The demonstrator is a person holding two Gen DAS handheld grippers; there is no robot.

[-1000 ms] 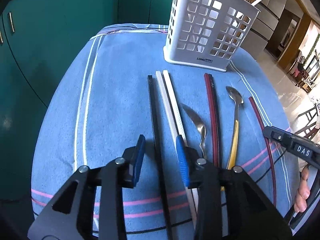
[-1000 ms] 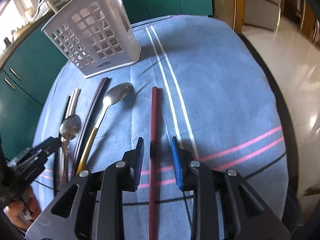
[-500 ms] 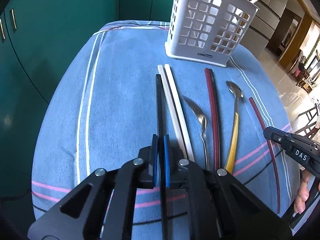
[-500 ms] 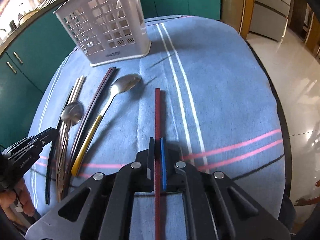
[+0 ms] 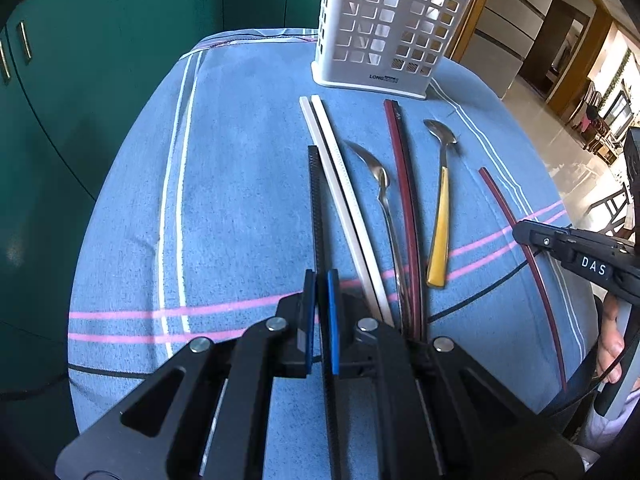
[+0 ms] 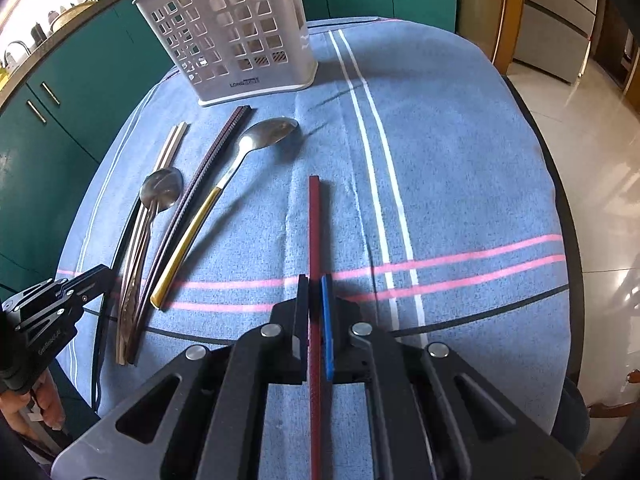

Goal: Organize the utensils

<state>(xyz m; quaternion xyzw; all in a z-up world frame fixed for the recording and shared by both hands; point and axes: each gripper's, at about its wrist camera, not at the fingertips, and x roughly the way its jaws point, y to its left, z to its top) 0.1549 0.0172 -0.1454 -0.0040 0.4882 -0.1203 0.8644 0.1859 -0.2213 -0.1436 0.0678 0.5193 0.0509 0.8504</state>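
My left gripper (image 5: pixel 320 280) is shut on a black chopstick (image 5: pixel 316 208) that points away toward the white slotted basket (image 5: pixel 384 32) at the far end of the blue cloth. My right gripper (image 6: pixel 316 284) is shut on a single red chopstick (image 6: pixel 314 224). It also shows at the right of the left wrist view, as right gripper (image 5: pixel 524 236) on red chopstick (image 5: pixel 500 200). Between the two lie a white chopstick pair (image 5: pixel 340 200), a silver spoon (image 5: pixel 380 184), a dark red pair (image 5: pixel 404 184) and a yellow-handled spoon (image 5: pixel 440 216).
The blue striped cloth (image 6: pixel 440 160) covers a round table with a dark rim. Green cabinets (image 5: pixel 100 60) stand behind and to the left; a shiny tiled floor (image 6: pixel 592 128) lies to the right. My left gripper (image 6: pixel 104 276) shows at the right wrist view's left edge, with a hand below.
Both grippers have closed, the left on the black chopstick and the right on the red one. The black chopstick's tip now sits nearer to me than the white pair's tips.
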